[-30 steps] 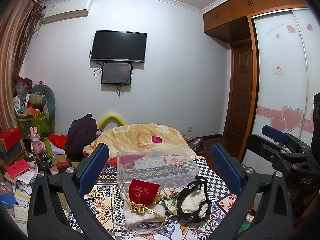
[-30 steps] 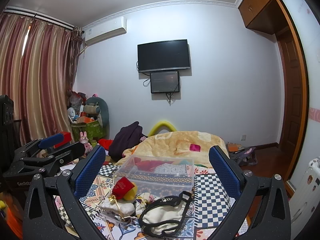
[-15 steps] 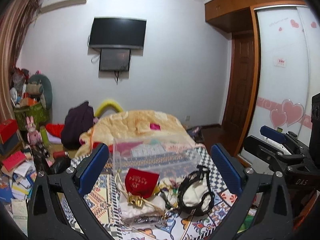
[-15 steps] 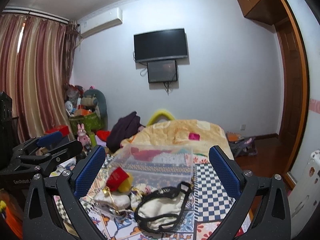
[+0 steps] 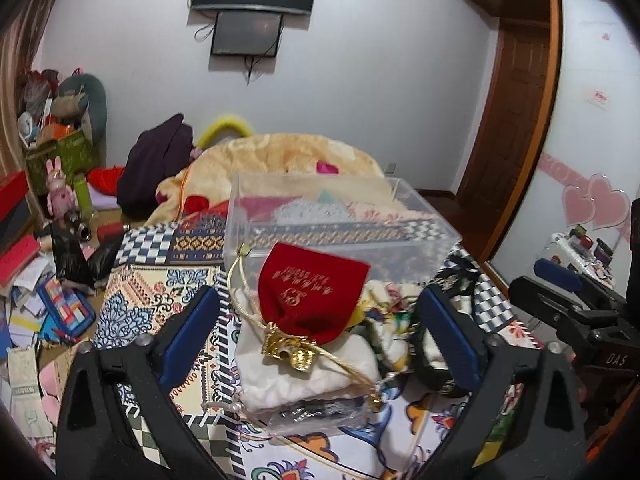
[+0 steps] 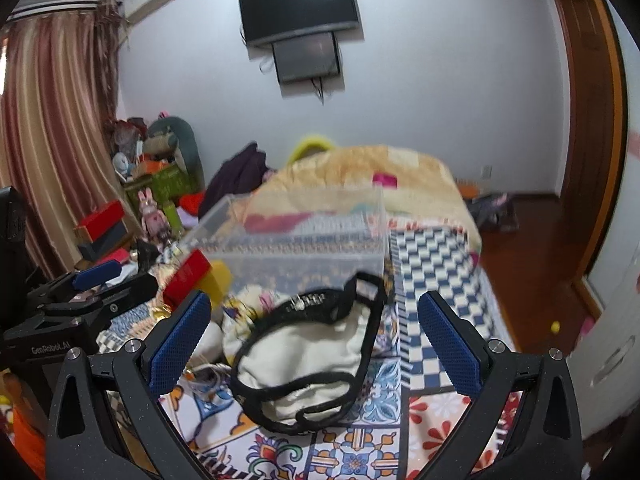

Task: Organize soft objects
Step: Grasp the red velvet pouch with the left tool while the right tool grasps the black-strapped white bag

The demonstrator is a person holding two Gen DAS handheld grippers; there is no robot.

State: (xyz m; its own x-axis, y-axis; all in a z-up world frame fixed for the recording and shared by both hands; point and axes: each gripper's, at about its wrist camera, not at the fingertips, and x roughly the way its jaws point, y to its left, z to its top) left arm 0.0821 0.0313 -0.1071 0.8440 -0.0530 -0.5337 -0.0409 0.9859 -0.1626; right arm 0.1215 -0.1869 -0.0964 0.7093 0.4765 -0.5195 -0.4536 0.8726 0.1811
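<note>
A red velvet pouch (image 5: 310, 292) with gold cord lies on a white soft bundle (image 5: 308, 372), on the patterned bed cover. My left gripper (image 5: 316, 336) is open, its jaws either side of the pouch and just above it. A cream cloth bag with black trim (image 6: 308, 356) lies to the right of the pile. My right gripper (image 6: 314, 344) is open and hovers over that bag. A clear plastic box (image 5: 332, 220) stands just behind the pile; it also shows in the right wrist view (image 6: 296, 236). The red pouch (image 6: 186, 278) shows at the left there.
The patterned cover (image 6: 432, 264) ends at the bed's right edge by a wooden floor (image 6: 532, 264). A beige blanket (image 5: 280, 160) and dark clothing (image 5: 156, 164) lie behind the box. Clutter of boxes, papers and toys (image 5: 36, 264) fills the floor at left.
Both grippers have moved forward and down toward the pile, so the pouch and the cream bag now sit between their open jaws. Nothing has been grasped.
</note>
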